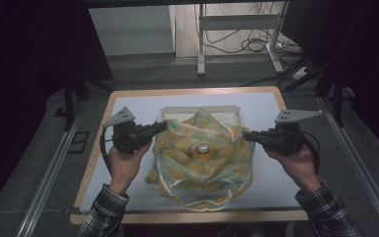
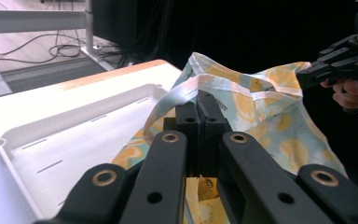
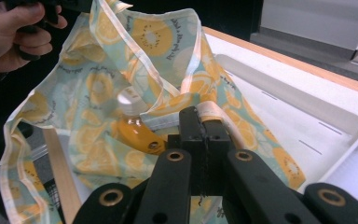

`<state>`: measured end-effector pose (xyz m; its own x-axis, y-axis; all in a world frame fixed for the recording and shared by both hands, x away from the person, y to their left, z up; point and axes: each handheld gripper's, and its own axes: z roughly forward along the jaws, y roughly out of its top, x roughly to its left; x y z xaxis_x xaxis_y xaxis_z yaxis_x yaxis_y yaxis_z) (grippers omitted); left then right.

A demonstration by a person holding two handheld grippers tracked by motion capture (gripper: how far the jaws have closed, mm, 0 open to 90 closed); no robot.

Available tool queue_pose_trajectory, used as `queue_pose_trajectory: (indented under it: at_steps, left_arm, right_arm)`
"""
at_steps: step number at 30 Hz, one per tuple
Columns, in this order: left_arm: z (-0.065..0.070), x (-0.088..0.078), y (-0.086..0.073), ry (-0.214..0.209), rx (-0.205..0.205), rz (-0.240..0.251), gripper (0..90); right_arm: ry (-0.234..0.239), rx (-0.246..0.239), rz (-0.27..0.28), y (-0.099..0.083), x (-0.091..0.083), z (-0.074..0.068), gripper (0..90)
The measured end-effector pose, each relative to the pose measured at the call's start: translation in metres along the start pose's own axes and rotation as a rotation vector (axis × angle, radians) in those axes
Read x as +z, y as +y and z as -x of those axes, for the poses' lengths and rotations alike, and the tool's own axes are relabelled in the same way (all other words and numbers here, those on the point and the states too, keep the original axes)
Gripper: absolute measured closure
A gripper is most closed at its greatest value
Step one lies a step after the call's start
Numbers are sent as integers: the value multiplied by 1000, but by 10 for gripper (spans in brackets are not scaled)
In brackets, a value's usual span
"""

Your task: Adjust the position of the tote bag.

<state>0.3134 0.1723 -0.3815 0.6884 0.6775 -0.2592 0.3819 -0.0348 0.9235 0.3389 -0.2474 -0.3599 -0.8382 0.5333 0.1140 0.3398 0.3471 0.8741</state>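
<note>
At nine and three o'clock, we hold the bag (image 1: 202, 158) open, left claw (image 1: 160, 127) and right claw (image 1: 249, 135) clenched on its rim; bottle (image 1: 203, 149) already inside.

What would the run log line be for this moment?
left gripper: shut on bag rim | right gripper: shut on bag rim | fruit-print bag: held open | bottle: inside bag | white tray: behind bag

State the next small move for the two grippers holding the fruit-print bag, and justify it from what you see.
Probably lift both grippers together: the left gripper and right gripper are each shut on the bag rim, its mouth spread, and the orange bottle sits inside.
</note>
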Motion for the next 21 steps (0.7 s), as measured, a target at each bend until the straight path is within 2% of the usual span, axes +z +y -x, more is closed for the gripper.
queue_pose_trajectory:
  at_steps: [7,21]
  left_arm:
    - [-13,13,-9,38,-13,-33,896]
    - [-29,35,-31,67,-33,-108,895]
  right_arm:
    - [-21,38,-14,-4,12,15,889]
    - [-42,86,-64,-20,33,31,889]
